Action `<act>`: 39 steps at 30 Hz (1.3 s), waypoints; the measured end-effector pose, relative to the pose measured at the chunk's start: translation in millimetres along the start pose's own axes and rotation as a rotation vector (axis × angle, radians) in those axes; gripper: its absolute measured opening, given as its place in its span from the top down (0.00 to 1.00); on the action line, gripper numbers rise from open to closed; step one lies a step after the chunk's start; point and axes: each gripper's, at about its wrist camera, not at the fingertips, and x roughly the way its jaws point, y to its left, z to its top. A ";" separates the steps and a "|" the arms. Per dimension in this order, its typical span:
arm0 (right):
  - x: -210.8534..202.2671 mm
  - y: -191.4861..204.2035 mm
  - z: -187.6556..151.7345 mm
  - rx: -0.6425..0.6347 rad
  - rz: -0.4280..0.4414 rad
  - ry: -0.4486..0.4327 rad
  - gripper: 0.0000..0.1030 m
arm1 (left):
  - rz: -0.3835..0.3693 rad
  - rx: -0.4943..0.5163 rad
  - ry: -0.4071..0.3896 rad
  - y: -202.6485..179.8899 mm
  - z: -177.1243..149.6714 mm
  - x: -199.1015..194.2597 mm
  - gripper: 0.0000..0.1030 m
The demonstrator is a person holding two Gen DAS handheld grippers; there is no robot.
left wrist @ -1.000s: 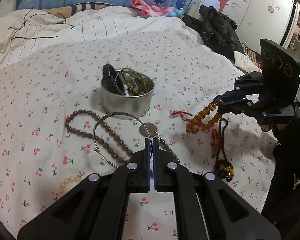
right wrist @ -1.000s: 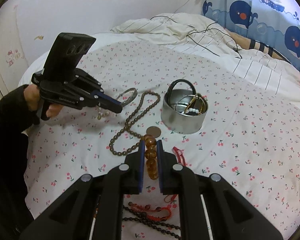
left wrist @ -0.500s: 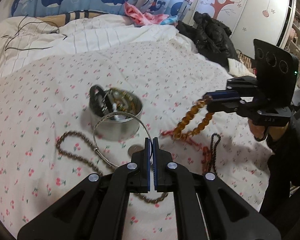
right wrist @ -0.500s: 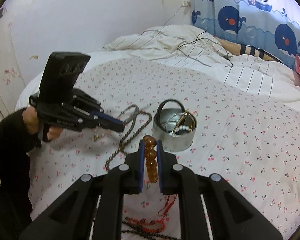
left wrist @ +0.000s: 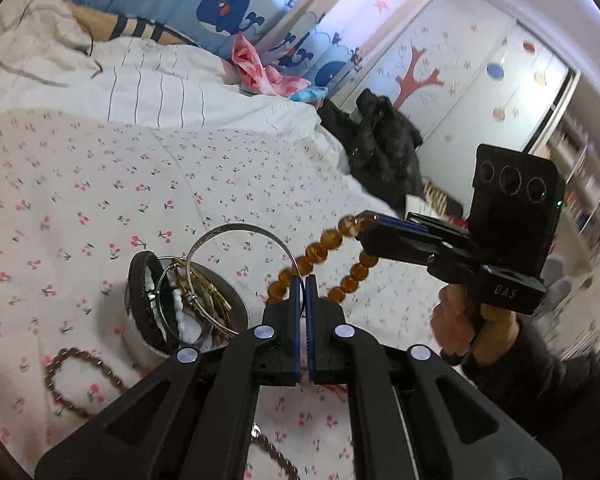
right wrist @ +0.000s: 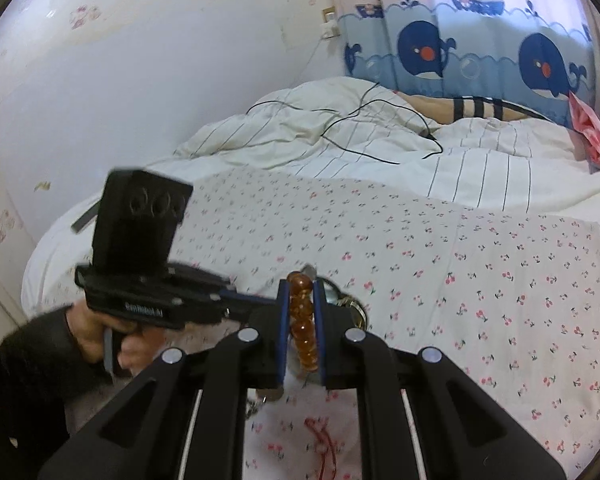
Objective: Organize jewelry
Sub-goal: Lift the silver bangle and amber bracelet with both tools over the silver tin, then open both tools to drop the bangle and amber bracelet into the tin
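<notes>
Silver bangle (left wrist: 236, 240) — a thin wire hoop, plain, bright, rigid — is pinched at its right edge between the closed jaws of the left gripper (left wrist: 302, 280) and stands upright in the air just above and to the right of the metal tin (left wrist: 220, 300). Amber bead bracelet (left wrist: 328, 264) — translucent orange-brown round beads on a loop, limp — hangs from the right gripper (right wrist: 301, 292), whose jaws are clamped on a run of beads; in the left wrist view the loop droops just right of the bangle, close to the left gripper's tips, whether touching cannot be told. Judged step: both pieces carried to the tin, drop-off not yet done. Next move, as a judgement: bring each piece over the tin mouth and part the jaws one gripper at a time, since the two tools crowd the same spot. The tin already holds a black bangle (left wrist: 144, 300), white beads (left wrist: 180, 312) and gold-toned hoops (left wrist: 204, 292), so room is tight; the wire hoop may catch on the rim, and the bead loop may drape over the edge. Near left of the tin a dark brown bead necklace (left wrist: 80, 364) lies on the cherry-print sheet (left wrist: 100, 184); a red cord (right wrist: 320, 436) lies on the sheet below the right gripper.
</notes>
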 end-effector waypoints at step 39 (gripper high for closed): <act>0.3 20.7 -36.4 0.053 -0.070 0.056 0.50 | 0.491 0.179 0.123 -42.4 -38.3 -40.8 0.32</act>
